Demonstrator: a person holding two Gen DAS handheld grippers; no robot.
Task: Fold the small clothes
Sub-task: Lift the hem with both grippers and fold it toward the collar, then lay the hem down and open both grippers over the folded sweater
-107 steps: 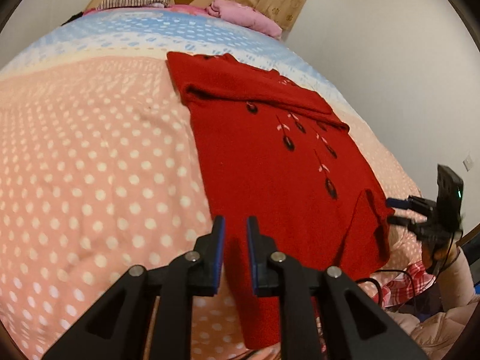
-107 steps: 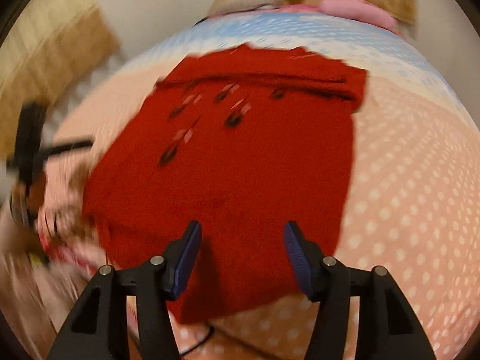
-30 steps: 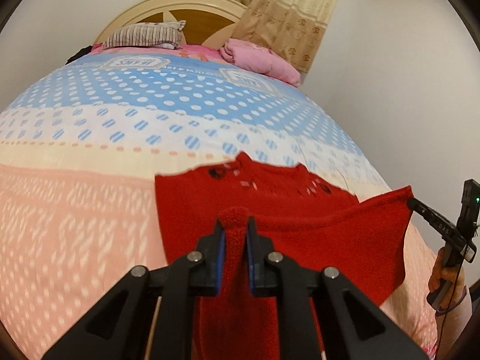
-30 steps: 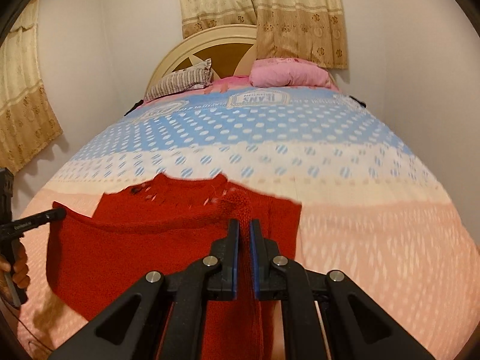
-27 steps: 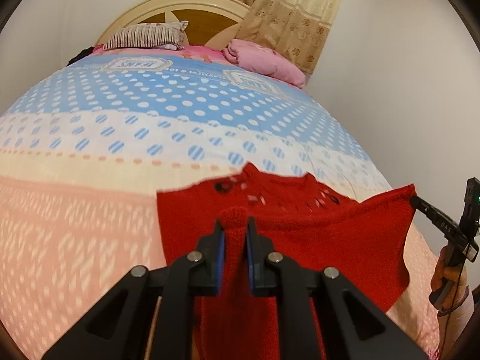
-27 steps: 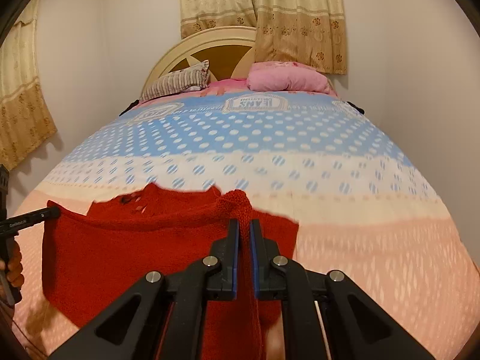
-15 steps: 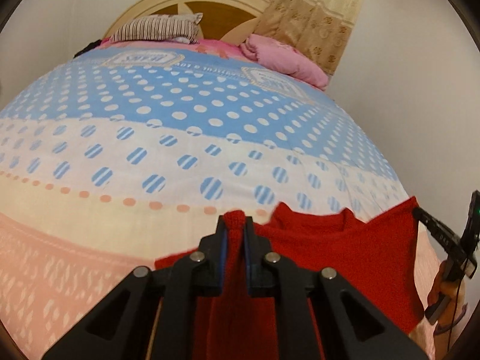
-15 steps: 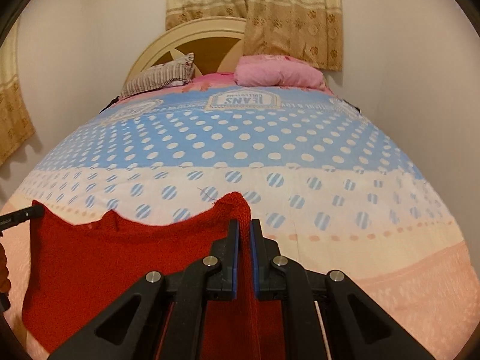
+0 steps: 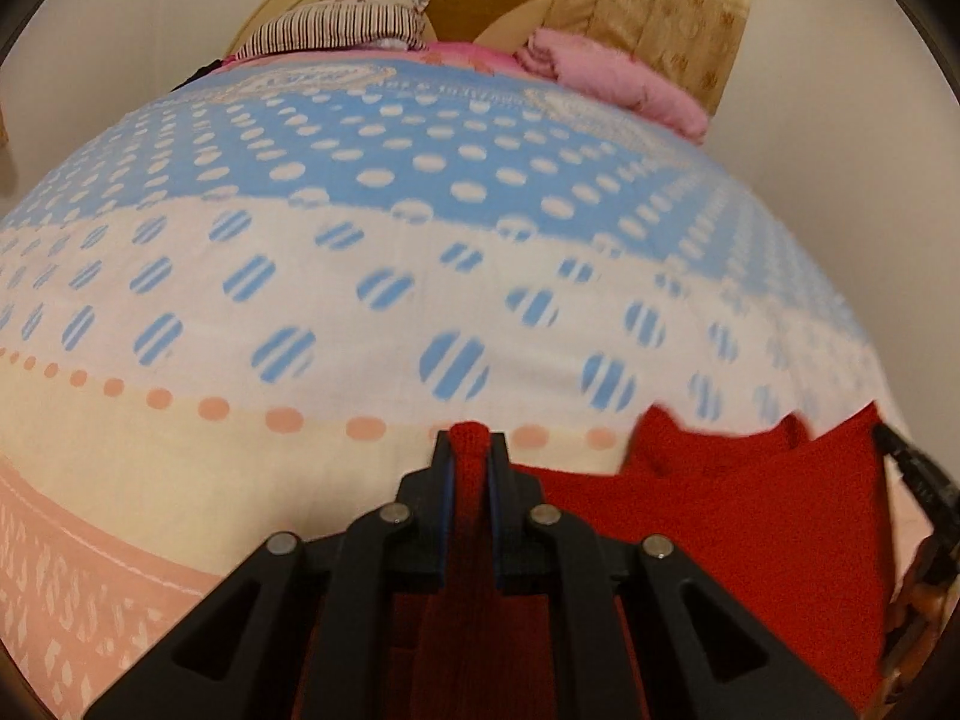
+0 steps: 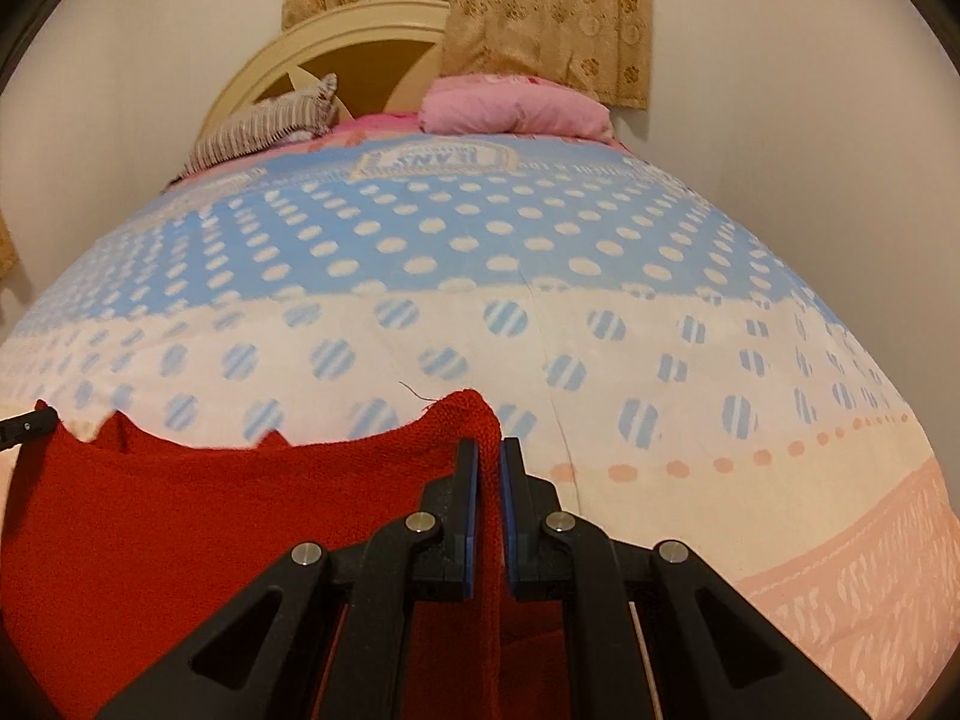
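Observation:
A small red knitted sweater (image 9: pixel 750 516) is stretched between my two grippers over the bed. My left gripper (image 9: pixel 471 450) is shut on one bunched corner of its hem. My right gripper (image 10: pixel 486 456) is shut on the other corner, and the red sweater (image 10: pixel 210 516) spreads out to its left. The held edge lies over the garment's top, whose neckline points show just beyond it. In the left wrist view the right gripper's tip (image 9: pixel 912 468) shows at the far right; in the right wrist view the left gripper's tip (image 10: pixel 24 423) shows at the far left.
The bed cover (image 10: pixel 540 276) is dotted, blue at the far end, cream in the middle, peach near me. A striped pillow (image 10: pixel 264 120) and a pink pillow (image 10: pixel 516 108) lie by the headboard (image 10: pixel 360 42). Walls close in on both sides, with curtains (image 10: pixel 540 6) behind.
Both grippers carried the sweater's hem forward and down toward the head of the bed. The red top part that showed beyond the hem is now nearly covered; only the neckline points remain visible.

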